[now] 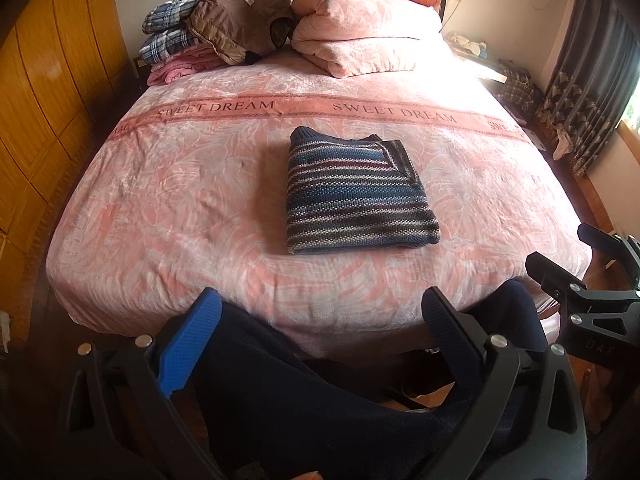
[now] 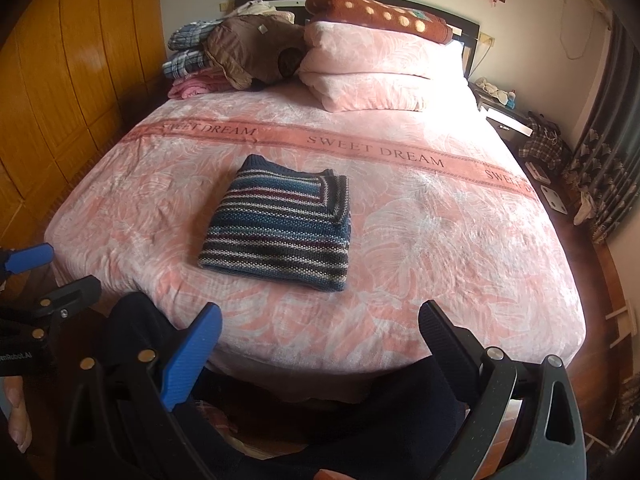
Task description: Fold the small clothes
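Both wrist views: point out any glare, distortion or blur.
Left wrist view: daylight blows out the folded pink quilt and the bed's far right side; fisheye bows its edges. Right wrist view: the same washout on the quilt, dark vignetted corners, wardrobe curved; striped sweater sharp.

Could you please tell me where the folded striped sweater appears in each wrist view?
Left wrist view: the striped sweater lies centre frame, slightly right, on the pink bedspread.
Right wrist view: the sweater lies left of centre.
Shared landmark: the "SWEET DREAM" band just beyond it.
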The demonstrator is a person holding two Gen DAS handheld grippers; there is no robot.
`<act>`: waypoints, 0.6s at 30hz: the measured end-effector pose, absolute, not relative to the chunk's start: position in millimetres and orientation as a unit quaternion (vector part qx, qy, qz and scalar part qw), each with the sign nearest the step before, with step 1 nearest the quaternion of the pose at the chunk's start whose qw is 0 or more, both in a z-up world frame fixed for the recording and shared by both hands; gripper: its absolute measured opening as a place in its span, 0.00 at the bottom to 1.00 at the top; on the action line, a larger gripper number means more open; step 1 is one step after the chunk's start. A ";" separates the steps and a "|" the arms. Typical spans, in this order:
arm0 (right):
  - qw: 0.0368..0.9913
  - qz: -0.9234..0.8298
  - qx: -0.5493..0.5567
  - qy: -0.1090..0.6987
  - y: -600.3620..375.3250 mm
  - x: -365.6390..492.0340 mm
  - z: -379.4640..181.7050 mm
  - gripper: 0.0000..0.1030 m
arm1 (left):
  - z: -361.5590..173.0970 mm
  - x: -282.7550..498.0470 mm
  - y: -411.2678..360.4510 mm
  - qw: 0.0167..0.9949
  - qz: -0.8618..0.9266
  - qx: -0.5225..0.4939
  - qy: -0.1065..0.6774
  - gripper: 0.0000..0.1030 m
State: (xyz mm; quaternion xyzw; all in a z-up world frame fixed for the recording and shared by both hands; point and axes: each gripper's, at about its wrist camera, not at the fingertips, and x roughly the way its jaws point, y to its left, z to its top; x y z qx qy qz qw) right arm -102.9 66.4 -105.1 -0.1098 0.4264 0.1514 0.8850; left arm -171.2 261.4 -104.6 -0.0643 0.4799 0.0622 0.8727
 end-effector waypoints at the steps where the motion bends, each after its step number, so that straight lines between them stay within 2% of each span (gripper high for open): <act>1: 0.885 0.152 -0.111 0.426 67.0 -102.4 -104.7 0.96 | -104.3 -171.2 261.3 0.873 0.063 -0.064 0.480 0.97; 18: 0.890 0.157 -0.121 0.410 74.3 -103.0 -98.1 0.96 | -94.9 -171.2 268.2 0.877 0.077 -0.064 0.470 0.97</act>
